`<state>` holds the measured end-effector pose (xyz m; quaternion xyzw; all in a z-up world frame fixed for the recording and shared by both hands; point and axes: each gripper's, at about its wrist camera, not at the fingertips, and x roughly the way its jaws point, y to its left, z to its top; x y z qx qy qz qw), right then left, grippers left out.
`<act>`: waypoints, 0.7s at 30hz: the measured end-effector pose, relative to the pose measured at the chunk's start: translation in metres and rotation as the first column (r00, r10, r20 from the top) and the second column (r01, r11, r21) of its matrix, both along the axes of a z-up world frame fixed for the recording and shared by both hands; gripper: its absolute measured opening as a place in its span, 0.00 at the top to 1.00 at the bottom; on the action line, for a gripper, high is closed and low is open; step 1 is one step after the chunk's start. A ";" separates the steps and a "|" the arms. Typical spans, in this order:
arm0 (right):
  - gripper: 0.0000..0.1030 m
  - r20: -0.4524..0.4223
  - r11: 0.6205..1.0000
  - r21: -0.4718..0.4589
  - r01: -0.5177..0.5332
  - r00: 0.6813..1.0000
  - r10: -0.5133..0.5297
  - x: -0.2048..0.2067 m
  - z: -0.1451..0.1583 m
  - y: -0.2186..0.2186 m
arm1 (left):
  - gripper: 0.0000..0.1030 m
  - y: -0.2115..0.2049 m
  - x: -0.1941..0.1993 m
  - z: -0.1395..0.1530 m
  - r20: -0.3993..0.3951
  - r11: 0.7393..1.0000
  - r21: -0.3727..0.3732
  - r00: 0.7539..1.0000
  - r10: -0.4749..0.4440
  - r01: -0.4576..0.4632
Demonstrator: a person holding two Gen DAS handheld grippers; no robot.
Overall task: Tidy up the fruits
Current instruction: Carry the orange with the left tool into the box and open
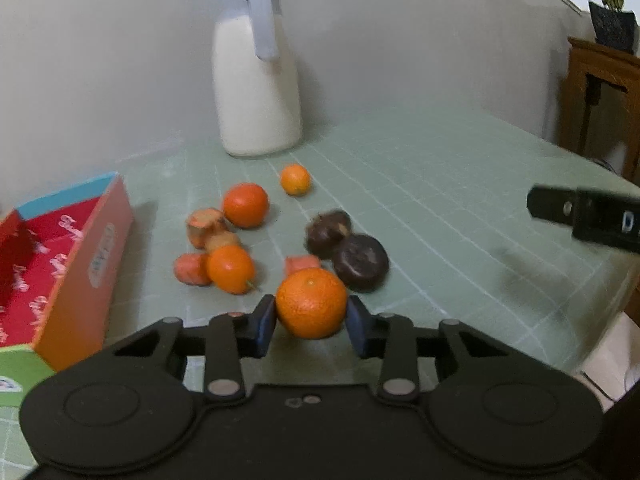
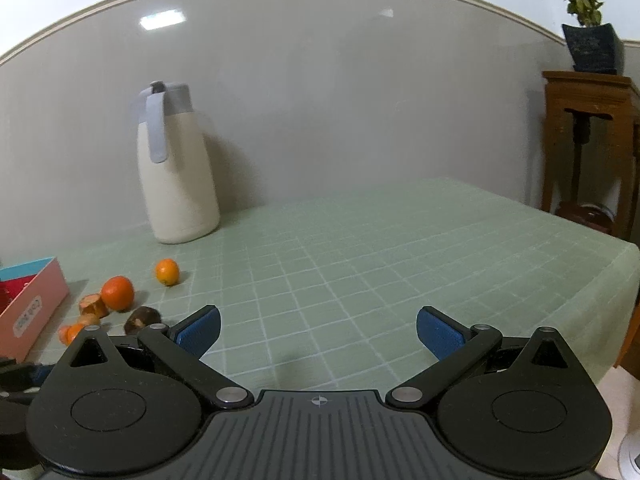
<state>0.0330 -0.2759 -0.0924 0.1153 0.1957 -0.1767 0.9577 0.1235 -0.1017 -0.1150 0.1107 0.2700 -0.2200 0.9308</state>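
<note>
left gripper [image 1: 311, 322]: clamped on orange [image 1: 311, 303] | right gripper [image 2: 318, 334]: apart, bare worktop [image 2: 360, 248] ahead | box [image 1: 72, 268] writing: blurred

So the nearest tangerine [image 1: 311, 303] is bright orange with a dimpled skin, stem dimple facing up, and it sits pinched between the blue pads of the left claw [image 1: 311, 320]. Behind it on the green checked desk [image 1: 440, 200] there's a loose pile: two dark brown mangosteens [image 1: 361, 263] [image 1: 329, 233] touching each other, a couple more tangerines [image 1: 245, 205] [image 1: 231, 269], some orange-pink carrot chunks [image 1: 206, 227] [image 1: 193, 269] [image 1: 302, 264], plus one small tangerine [image 1: 295, 179] sitting apart, furthest back.
</note>
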 end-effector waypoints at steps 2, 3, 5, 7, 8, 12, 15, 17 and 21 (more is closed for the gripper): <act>0.00 -0.003 1.000 -0.004 -0.022 1.000 0.022 0.004 -0.002 0.004 | 0.73 0.008 -0.002 0.010 0.047 0.999 -0.017 0.998 0.038 -0.037; 0.00 -0.005 1.000 -0.004 -0.029 1.000 0.029 0.006 -0.003 0.007 | 0.73 0.014 -0.002 0.016 0.073 0.998 -0.025 0.996 0.059 -0.058; 0.00 -0.014 0.999 0.001 -0.042 0.999 0.042 0.010 -0.005 0.011 | 0.73 0.028 -0.002 0.030 0.120 0.993 -0.044 0.986 0.117 -0.112; 0.00 -0.025 0.998 0.012 -0.056 0.998 0.056 0.014 -0.008 0.015 | 0.73 0.044 0.003 0.042 0.148 0.983 -0.059 0.972 0.183 -0.176; 0.00 -0.027 0.998 0.017 -0.060 0.998 0.061 0.015 -0.008 0.017 | 0.73 0.054 0.007 0.047 0.159 0.975 -0.062 0.962 0.220 -0.212; 0.00 -0.026 0.996 0.026 -0.090 0.996 0.090 0.022 -0.010 0.028 | 0.73 0.092 0.020 0.053 0.191 0.923 -0.051 0.903 0.385 -0.382; 0.00 -0.027 0.994 0.020 -0.112 0.993 0.113 0.025 -0.011 0.036 | 0.73 0.117 0.030 0.049 0.150 0.874 -0.052 0.862 0.485 -0.483; 0.00 -0.035 0.991 0.018 -0.131 0.991 0.132 0.029 -0.013 0.041 | 0.73 0.132 0.037 0.045 0.123 0.842 -0.046 0.833 0.539 -0.538; 0.00 -0.049 0.983 0.014 -0.183 0.982 0.184 0.035 -0.017 0.052 | 0.72 0.156 0.042 0.037 0.078 0.799 -0.036 0.795 0.602 -0.601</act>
